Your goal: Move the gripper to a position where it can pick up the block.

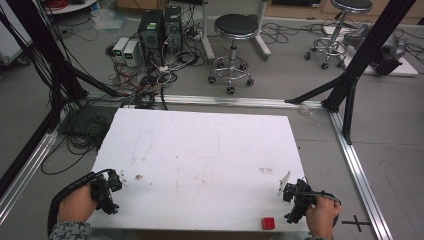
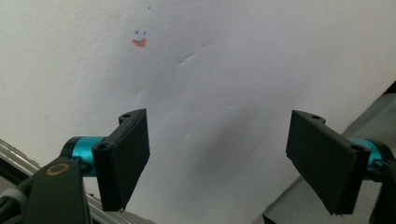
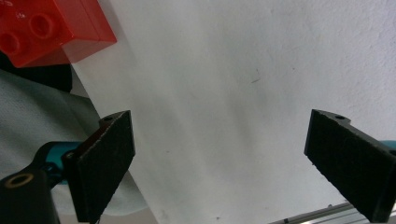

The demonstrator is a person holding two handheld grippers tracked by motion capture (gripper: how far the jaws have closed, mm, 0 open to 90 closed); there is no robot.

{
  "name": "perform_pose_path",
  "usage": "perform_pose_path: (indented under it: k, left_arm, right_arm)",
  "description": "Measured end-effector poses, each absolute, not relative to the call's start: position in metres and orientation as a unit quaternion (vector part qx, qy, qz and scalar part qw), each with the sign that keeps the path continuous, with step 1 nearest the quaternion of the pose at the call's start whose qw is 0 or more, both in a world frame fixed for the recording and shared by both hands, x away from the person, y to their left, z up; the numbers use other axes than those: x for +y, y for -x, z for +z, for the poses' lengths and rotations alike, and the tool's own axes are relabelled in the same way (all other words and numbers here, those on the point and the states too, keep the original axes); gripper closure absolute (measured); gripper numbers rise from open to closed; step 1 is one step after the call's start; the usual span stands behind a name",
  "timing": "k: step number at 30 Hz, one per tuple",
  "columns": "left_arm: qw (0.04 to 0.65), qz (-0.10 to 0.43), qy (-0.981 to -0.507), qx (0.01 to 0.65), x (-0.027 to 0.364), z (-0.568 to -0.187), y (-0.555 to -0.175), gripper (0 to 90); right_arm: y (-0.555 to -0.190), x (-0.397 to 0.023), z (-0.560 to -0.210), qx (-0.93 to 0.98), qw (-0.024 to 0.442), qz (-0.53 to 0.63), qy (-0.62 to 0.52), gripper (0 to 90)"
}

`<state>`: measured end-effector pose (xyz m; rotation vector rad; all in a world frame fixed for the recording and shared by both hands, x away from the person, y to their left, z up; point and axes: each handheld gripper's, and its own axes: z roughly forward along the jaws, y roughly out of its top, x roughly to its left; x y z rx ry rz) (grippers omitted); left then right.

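Red brick — near edge of white table, just left of right gripper.
Left gripper at near-left corner, jaws spread wide, gripping nothing — right gripper likewise. 2 stools on floor beyond.

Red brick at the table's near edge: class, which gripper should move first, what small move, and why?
Probably the right gripper: swing it toward the red brick and bring its open jaws to either side of it. The brick lies at the near edge of the white table just beside that hand, while the left gripper, also open and empty, sits at the far side.
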<state>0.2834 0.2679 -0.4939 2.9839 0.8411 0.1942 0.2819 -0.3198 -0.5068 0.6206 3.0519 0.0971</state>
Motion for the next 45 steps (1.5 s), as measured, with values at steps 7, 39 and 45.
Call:
perform_pose_path:
  k: [7, 39, 45]
  left_arm:
    - [0.023, 0.063, -0.96, 0.271, 0.2677, -0.4935, -0.2828, 21.8]
    - [0.035, 0.07, -0.958, 0.276, 0.2699, -0.4923, -0.2821, 22.2]
    - [0.036, 0.072, -0.958, 0.275, 0.2705, -0.4906, -0.2819, 22.3]
  right_arm:
    - [-0.2824, -0.3204, -0.5064, 0.98, 0.012, 0.033, -0.196, 7.8]
    - [-0.278, -0.3232, -0.5046, 0.983, 0.018, 0.029, -0.179, 7.8]
    - [-0.2748, -0.3203, -0.5031, 0.987, 0.024, 0.025, -0.16, 7.8]
